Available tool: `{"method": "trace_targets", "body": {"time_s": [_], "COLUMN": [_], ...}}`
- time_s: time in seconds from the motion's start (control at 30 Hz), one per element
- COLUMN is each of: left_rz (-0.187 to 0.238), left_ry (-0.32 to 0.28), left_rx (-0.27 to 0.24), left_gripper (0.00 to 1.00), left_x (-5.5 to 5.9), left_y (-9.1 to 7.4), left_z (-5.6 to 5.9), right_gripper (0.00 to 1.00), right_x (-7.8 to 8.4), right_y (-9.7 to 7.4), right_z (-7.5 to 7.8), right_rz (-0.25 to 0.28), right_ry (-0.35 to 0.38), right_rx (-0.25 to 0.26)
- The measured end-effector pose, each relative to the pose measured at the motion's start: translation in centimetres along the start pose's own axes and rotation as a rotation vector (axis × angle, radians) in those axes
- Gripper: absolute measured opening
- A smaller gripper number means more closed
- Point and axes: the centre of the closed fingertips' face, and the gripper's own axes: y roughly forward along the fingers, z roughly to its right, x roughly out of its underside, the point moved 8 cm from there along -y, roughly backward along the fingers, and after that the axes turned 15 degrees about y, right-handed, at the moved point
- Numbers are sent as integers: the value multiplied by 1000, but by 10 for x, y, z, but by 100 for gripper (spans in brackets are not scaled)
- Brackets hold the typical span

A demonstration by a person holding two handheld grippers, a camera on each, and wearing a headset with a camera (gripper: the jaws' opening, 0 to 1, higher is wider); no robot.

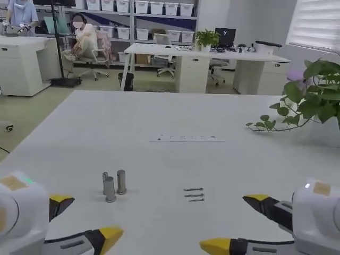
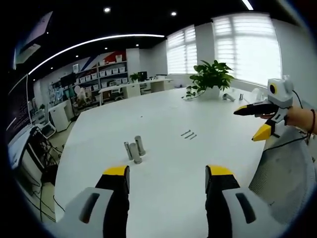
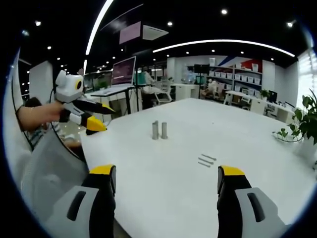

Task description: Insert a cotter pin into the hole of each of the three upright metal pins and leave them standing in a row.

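**Both grippers open, pins and cotter pins untouched**

Here we are at the near edge of the table point(image 1: 159, 114). The left gripper point(image 2: 168, 173) hovers low with its yellow-tipped fingers point(image 2: 117, 174) spread wide and nothing between them. The right gripper point(image 3: 167, 173) is the same, spread apart and empty. Neither is near the work yet.

The three metal pins point(image 1: 112, 185) stand upright in a tight cluster left of centre. They are short grey cylinders with slightly wider feet, and one stands a little ahead of the other two. That's a bunch, not a row. They are packed so close I can't tell whether they touch. The cross holes are too small to make out from here.

To their right, well apart, the three cotter pins point(image 1: 194, 194) lie flat on the table. They are thin slivers, side by side and parallel.

Now the dangers. Those cotter pins are slim and lie flush on the surface, so wide fingers coming down on one could skid it away or drag a neighbour along. The bigger worry is the cluster. Reach in for one metal pin and a finger could clip the next and tip it over. And with no hole visible, a cotter pin pushed in off-line would likely shove the pin over instead of threading it. The plant point(image 1: 313, 95) sits far off to the right, out of harm's way.
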Motion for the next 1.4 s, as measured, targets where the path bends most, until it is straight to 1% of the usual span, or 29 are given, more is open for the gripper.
{"method": "trace_targets", "body": {"time_s": [0.07, 0.17, 0.2, 0.33, 0.47, 0.57, 0.63, 0.7, 0.83, 1.0, 1.17, 1.4], "left_rz": [4, 8, 3, -8, -11, -7, -3, -13, -28, -41, -43, -80], "left_ry": [-4, 5, 19, 34, 56, 60, 58, 64, 89, 123, 113, 139], "left_rx": [-8, -33, -44, -67, -86, -92, -89, -83, -81, -72, -52, -21], "left_gripper": [58, 54, 53, 47, 41, 38, 37, 35, 32, 29, 28, 26], "left_x": [0, -1, -1, 0, 2, 3, 3, 4, 5, 8, 11, 21], "left_y": [3, 10, 14, 24, 35, 45, 50, 59, 70, 89, 104, 125], "left_z": [-7, -21, -28, -46, -59, -71, -75, -80, -88, -98, -104, -109], "right_gripper": [85, 85, 84, 84, 83, 82, 82, 81, 80, 80, 79, 79], "right_x": [-1, -2, -1, -1, -1, -2, -3, -4, -3, -2, -1, -2], "right_y": [0, 1, 1, 2, 2, 1, 1, 1, 2, 5, 5, 5], "right_z": [0, 0, 0, 2, 4, 6, 6, 7, 7, 8, 9, 13], "right_rz": [7, 14, 14, 12, 15, 29, 36, 39, 40, 46, 43, 50], "right_ry": [6, 13, 16, 23, 32, 41, 46, 49, 52, 67, 75, 93], "right_rx": [-2, -5, -6, 1, 6, 9, 8, 5, 7, 7, 15, 31]}}
